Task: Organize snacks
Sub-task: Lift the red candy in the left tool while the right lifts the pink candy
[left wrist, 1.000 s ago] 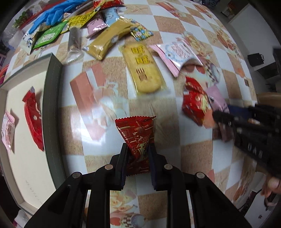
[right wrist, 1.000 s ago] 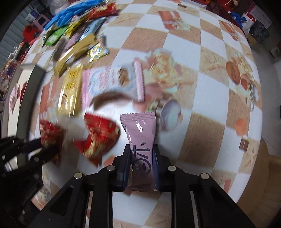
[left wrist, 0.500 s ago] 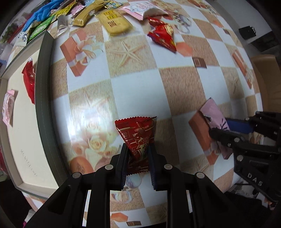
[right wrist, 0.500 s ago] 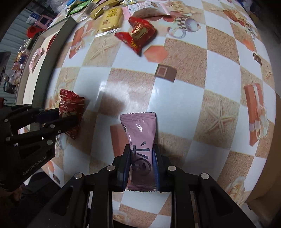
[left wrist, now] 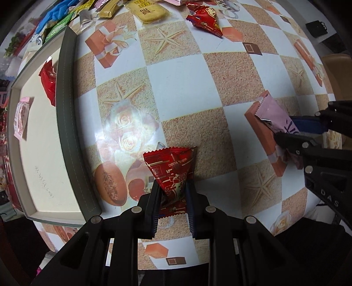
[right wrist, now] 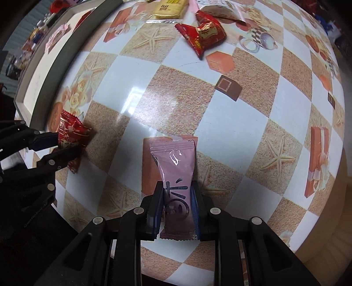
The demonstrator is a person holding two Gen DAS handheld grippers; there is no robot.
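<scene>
Left gripper [left wrist: 172, 193] pinched one red foil snack packet [left wrist: 172, 171]; right gripper [right wrist: 177, 198] pinched one pink packet [right wrist: 176, 173]. Two packets lay in the tray [left wrist: 66, 110]; far-edge snacks were cut off.

Table [left wrist: 180, 88]: glossy checkered cloth, white and sandy squares, prints of starfish, roses, gift boxes. Shallow grey-rimmed tray [left wrist: 66, 92] along left edge. Red snack packet [left wrist: 205, 22] loose mid-table toward far edge. Yellow cracker pack [left wrist: 149, 11] just beyond it. Heap of mixed snack packets [left wrist: 72, 15] at far-left corner, blue glove [left wrist: 55, 12] among them.
</scene>
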